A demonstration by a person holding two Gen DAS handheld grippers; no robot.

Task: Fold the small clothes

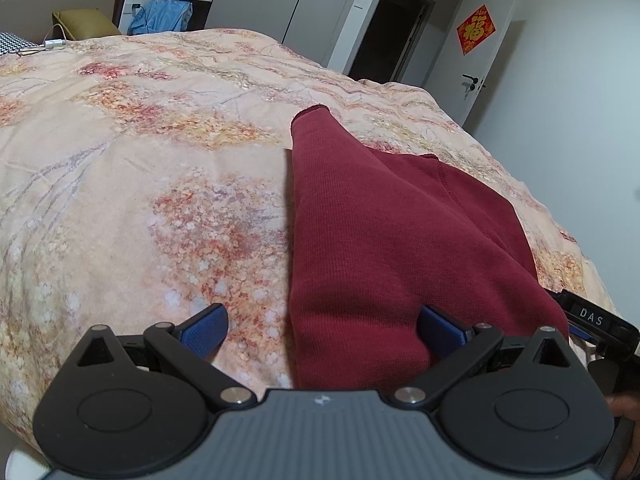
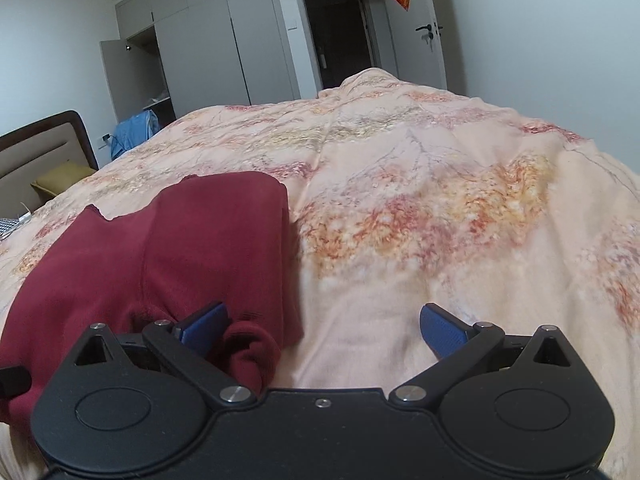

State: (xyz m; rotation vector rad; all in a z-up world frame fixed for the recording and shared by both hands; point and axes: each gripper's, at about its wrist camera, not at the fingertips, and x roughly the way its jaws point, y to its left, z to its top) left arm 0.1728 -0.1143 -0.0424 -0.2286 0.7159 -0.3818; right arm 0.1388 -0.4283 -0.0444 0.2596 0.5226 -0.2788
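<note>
While both tools hover low over the bed (image 1: 120, 168), nothing gripped yet. Left hand-held gripper (image 1: 322, 334): blue fingers spread wide, straddling the near left edge of the dark red knit garment (image 1: 380, 240); right finger (image 1: 440, 330) over the cloth, the other over the floral quilt (image 2: 440, 200). Right hand-held gripper (image 2: 324, 334): likewise spread wide, left finger (image 2: 204, 326) at a bunched near corner of the same garment (image 2: 180, 248), the other over bare quilt. Garment lying flat on the quilt, near edge of bed, partly folded lengthwise by the look of it, one narrow end reaching away toward the far side.

Handling judgement: light, soft, limp waffle-like knit; no stiffness, likely to sag and drape once lifted, modest friction against the quilt. Best holds probably the two near corners, pinching all layers together so the fold stays aligned. Risk: catching only the top layer, or quilt along with it.
</note>
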